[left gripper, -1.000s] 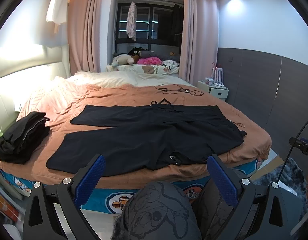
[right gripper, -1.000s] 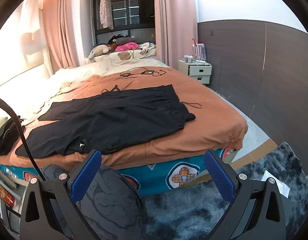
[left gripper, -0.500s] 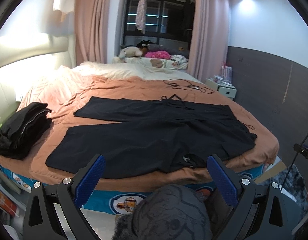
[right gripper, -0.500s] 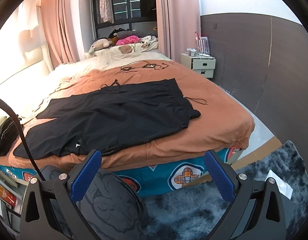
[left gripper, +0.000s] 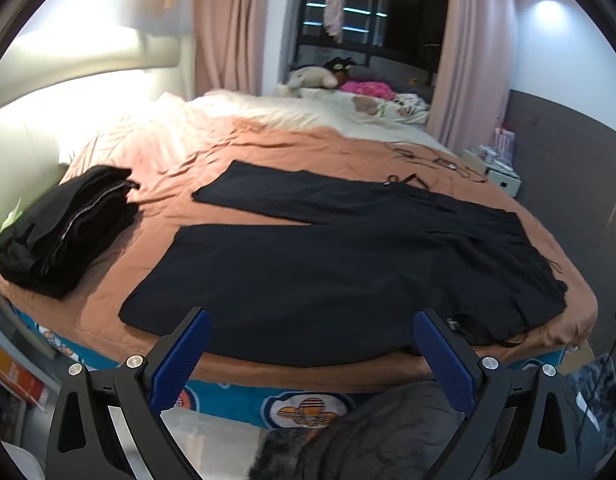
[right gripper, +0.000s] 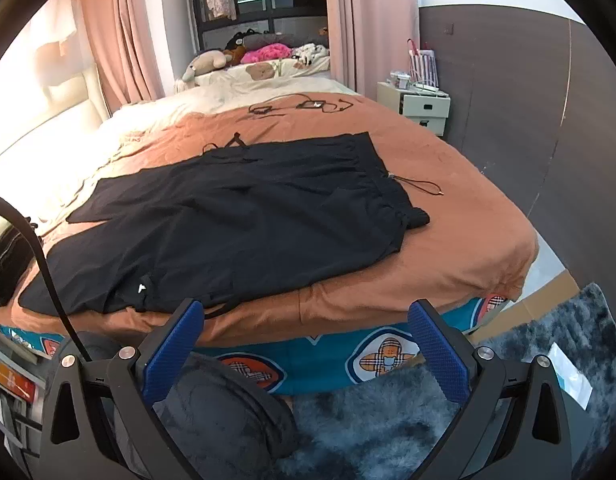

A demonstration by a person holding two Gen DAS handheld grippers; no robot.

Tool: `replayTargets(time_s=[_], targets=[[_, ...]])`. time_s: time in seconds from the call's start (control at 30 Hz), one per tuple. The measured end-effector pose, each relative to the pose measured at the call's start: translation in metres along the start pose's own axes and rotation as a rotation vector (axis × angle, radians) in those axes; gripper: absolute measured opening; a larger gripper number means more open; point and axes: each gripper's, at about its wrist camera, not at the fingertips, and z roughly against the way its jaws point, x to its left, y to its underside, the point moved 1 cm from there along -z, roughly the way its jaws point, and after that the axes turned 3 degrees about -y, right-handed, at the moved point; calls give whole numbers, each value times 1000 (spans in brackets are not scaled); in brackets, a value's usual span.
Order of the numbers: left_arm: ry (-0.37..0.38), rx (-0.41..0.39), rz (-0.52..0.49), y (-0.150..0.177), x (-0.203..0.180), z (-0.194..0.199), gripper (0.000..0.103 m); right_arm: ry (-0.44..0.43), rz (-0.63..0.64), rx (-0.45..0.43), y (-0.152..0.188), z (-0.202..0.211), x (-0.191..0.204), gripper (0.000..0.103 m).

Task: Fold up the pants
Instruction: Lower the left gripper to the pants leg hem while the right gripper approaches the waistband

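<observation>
Left wrist: both hand-held grippers [left gripper: 311, 354] [right gripper: 306, 340] hover spread before flat pants [left gripper: 348, 272].

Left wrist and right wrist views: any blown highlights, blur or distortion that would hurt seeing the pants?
Left wrist: headboard wall blown out, ceiling spot flares; black pants sharp but low in detail, bed edge bowed by the fisheye. Right wrist: upper left wall overexposed, pants folds readable, dark vignette in the corners. No motion blur visible in either; both grippers are in focus.
</observation>
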Motion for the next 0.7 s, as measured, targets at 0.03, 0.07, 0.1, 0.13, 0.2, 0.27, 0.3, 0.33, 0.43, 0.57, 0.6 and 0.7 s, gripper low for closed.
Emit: replayTargets(time_s=[0.03, 0.07, 0.1, 0.13, 0.2, 0.27, 0.3, 0.33, 0.43, 0.57, 0.6, 0.7], targets=[[-9, 5, 9, 0, 6, -4, 102, -8, -8, 9, -2, -5, -2, 103], [-16, 10, 18, 0, 11, -8, 100, -12, -15, 17, -4, -9, -4, 103], [-28, 15, 32, 1, 19, -13, 98, -14, -21, 24, -6, -14, -5, 103], [-39, 21, 43, 1, 26, -18, 98, -17, -26, 34, -9, -19, -8, 103], [-54, 33, 61, 2, 36, -26, 97, -17, -29, 47, -15, -28, -12, 103], [-65, 52, 89, 3, 49, -35, 94, -22, -33, 58, -21, -36, -15, 103], [-67, 64, 104, 4, 55, -40, 93, -23, -34, 61, -24, -39, -16, 103], [-76, 79, 122, 5, 63, -45, 92, -21, -38, 64, -28, -43, -19, 103], [-99, 111, 163, 8, 81, -53, 90, -24, -58, 67, -35, -52, -24, 103], [-114, 143, 205, 14, 101, -62, 89, -25, -87, 84, -43, -67, -34, 103], [-118, 155, 223, 16, 107, -65, 89, -24, -91, 87, -45, -71, -34, 103], [-117, 163, 268, 19, 122, -73, 87, -29, -113, 96, -52, -80, -38, 103]])
